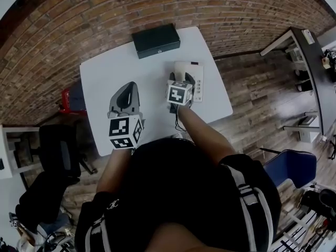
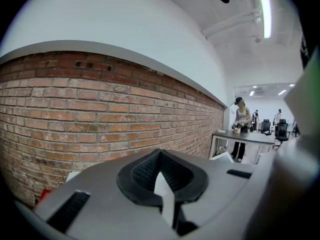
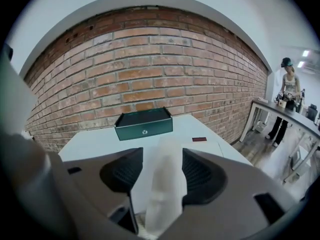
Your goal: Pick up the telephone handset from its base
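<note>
The white telephone base (image 1: 195, 76) lies at the right of the white table (image 1: 105, 77), with the pale handset (image 1: 181, 69) along its left side. My right gripper (image 1: 180, 79) hangs just over it. In the right gripper view the handset (image 3: 165, 184) stands lengthwise between the jaws of the right gripper (image 3: 162, 160), which are spread wide; a strip of table shows beside the left pad, so the pads do not squeeze it. My left gripper (image 1: 126, 86) hovers over the table's left half, its tips together and nothing in them. In its own view the left gripper (image 2: 160, 154) faces the brick wall.
A dark green box (image 1: 156, 40) (image 3: 144, 123) sits at the table's far edge against the brick wall (image 1: 105, 20). A black chair (image 1: 58, 151) and a red thing (image 1: 71, 100) are left of the table, a blue chair (image 1: 291, 167) right. A person (image 2: 242, 119) stands at a far desk.
</note>
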{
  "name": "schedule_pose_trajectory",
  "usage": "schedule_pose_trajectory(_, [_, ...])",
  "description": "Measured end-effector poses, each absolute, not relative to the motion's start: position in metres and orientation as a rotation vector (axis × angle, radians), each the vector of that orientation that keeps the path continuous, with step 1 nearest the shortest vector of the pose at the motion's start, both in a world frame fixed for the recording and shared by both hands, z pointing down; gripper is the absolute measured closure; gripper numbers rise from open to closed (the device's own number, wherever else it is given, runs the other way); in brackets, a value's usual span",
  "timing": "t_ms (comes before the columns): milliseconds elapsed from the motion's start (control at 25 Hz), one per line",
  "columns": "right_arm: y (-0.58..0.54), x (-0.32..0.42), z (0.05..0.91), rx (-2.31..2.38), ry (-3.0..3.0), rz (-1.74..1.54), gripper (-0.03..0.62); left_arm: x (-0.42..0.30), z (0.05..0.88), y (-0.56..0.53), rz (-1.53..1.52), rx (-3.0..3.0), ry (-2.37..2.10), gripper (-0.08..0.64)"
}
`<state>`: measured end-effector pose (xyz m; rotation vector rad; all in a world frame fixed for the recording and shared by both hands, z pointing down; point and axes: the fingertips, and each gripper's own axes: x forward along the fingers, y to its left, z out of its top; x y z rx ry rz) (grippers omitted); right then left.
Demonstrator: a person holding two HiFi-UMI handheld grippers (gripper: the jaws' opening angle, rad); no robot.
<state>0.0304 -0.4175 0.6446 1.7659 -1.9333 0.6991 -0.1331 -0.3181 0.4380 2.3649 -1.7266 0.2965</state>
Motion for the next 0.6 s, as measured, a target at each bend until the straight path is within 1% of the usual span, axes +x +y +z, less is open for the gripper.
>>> schedule_pose_trajectory(280, [-0.413,0.04,0.677,1.742,-1.811,0.725,0.367,-0.14,0.436,-0.313,0.288,2.357,-1.734,0.561])
schedule_pose_trajectory(600, [-0.41,0.037,0.692,1.716,-1.795,0.78,0.367,-0.147,0.438,-0.307,0.278,2.347,-1.735,0.563])
